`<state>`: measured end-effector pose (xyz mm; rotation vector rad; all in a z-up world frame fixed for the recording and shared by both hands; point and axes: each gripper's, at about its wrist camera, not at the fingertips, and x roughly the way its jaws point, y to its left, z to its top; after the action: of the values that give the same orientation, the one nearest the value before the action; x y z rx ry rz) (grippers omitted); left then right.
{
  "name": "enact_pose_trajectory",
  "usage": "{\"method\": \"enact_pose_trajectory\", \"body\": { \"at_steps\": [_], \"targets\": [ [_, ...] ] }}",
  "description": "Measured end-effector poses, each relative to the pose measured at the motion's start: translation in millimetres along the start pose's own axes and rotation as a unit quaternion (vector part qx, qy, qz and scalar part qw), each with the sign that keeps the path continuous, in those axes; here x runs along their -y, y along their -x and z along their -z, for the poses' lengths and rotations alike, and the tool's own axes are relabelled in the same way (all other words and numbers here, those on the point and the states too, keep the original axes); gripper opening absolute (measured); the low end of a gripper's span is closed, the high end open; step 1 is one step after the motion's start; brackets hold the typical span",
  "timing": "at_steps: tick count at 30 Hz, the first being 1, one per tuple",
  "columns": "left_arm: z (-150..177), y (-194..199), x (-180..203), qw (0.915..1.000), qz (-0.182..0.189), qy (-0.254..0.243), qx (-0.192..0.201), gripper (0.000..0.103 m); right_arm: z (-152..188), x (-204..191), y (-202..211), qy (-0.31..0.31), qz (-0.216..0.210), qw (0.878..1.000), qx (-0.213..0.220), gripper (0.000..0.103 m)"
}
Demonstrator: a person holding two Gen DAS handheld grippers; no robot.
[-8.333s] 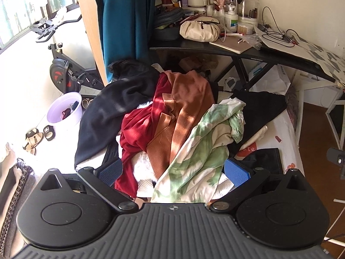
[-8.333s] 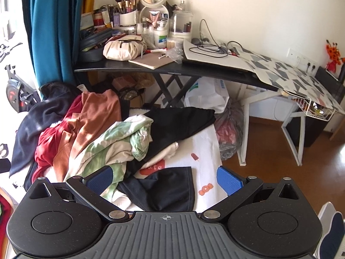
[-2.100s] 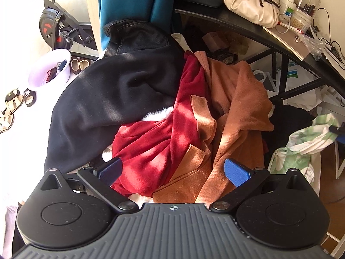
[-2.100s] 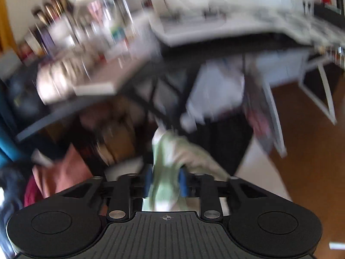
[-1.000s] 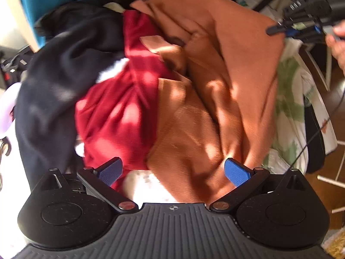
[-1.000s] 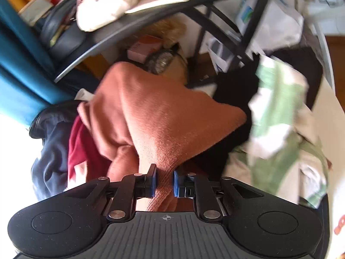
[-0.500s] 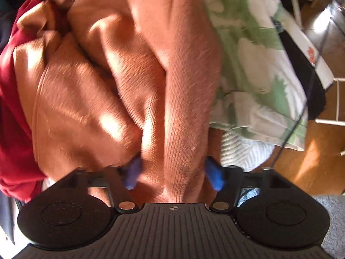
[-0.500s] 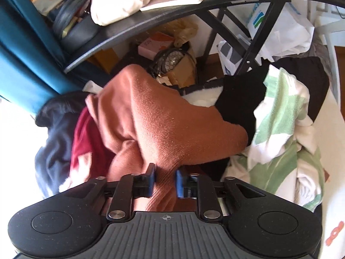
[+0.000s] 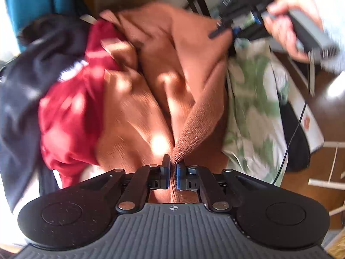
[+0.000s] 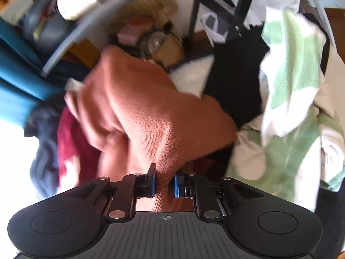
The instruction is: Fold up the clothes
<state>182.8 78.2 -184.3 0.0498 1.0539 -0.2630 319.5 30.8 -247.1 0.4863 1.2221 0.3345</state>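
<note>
An orange knit sweater [image 9: 183, 64] lies on top of a heap of clothes. My left gripper [image 9: 171, 168] has its jaws closing, and the blue pads press on the sweater's ribbed edge. My right gripper [image 10: 165, 179] is also closing, with a bunched fold of the same orange sweater [image 10: 146, 116] pinched between its pads. In the left wrist view the right gripper [image 9: 234, 29] sits at the sweater's far right corner, held by a hand [image 9: 286, 21]. The sweater hangs stretched between the two grips.
A red garment [image 9: 71, 108] and a dark navy one [image 9: 25, 75] lie left of the sweater. To its right are a green-and-white garment [image 10: 289, 99] and a black one [image 10: 235, 75]. A cluttered desk [image 10: 86, 28] and a teal curtain [image 9: 32, 4] stand behind, wood floor [image 9: 323, 129] at right.
My left gripper's jaws came together from wide open onto the sweater's ribbed edge, and it drew back from the pile. The right gripper kept its hold on the sweater.
</note>
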Motion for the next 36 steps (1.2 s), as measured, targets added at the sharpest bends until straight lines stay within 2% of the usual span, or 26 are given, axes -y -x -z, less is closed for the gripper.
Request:
{"method": "enact_pose_trajectory", "body": {
  "at_steps": [5,8,12,15,18,19,20,22,24,27,30,32,34,36],
  "targets": [
    [-40.2,68.8,-35.6,0.9943,-0.043,0.050,0.084,0.005,-14.3,-56.2,75.3,0.048,-0.117,0.991,0.048,0.009],
    [-67.8,115.0,-50.1,0.9839,-0.080,0.058,0.149,0.005,-26.5,-96.7,123.0,0.083,-0.180,0.977,0.079,0.009],
    [-104.1,186.2,-74.5,0.9600,-0.115,0.087,0.240,0.005,-39.9,-149.3,175.1,0.100,-0.267,0.950,0.125,0.009],
    [-124.2,237.1,-85.3,0.9352,-0.134,0.099,0.312,0.005,-48.3,-177.2,214.3,0.113,-0.325,0.924,0.167,0.009],
    [-132.3,271.8,-76.7,0.9114,-0.152,0.084,0.373,0.006,-47.9,-185.5,246.0,0.127,-0.361,0.898,0.217,0.009],
    [-133.6,274.4,-71.5,0.9080,-0.156,0.076,0.381,0.006,-47.5,-183.7,251.7,0.126,-0.366,0.894,0.226,0.009],
    [-134.6,275.5,-66.5,0.9057,-0.160,0.068,0.387,0.006,-48.0,-179.7,253.1,0.123,-0.363,0.895,0.228,0.009],
    [-134.9,260.7,-57.7,0.9141,-0.157,0.055,0.370,0.006,-48.3,-162.7,238.3,0.109,-0.327,0.915,0.210,0.009],
    [-131.8,227.4,-52.3,0.9352,-0.139,0.047,0.322,0.007,-47.8,-143.0,218.7,0.090,-0.283,0.937,0.186,0.009],
    [-112.5,159.1,-47.2,0.9698,-0.089,0.045,0.223,0.008,-43.7,-99.8,163.0,0.060,-0.191,0.972,0.121,0.009],
    [-91.0,82.7,-37.4,0.9899,-0.072,0.021,0.120,0.017,-32.9,-59.3,109.6,-0.012,-0.106,0.991,0.077,0.009],
    [-73.9,37.5,-24.6,0.9940,-0.082,-0.019,0.070,0.026,-26.3,-38.8,82.5,-0.055,-0.067,0.995,0.056,0.008],
    [-62.0,4.2,-11.0,0.9921,-0.103,-0.065,0.028,0.034,-22.9,-35.4,77.2,-0.061,-0.073,0.994,0.051,0.008],
    [-44.5,-15.3,1.3,0.9858,-0.118,-0.120,0.006,0.045,-22.1,-34.3,75.1,-0.062,-0.081,0.994,0.048,0.008]
  ]
}}
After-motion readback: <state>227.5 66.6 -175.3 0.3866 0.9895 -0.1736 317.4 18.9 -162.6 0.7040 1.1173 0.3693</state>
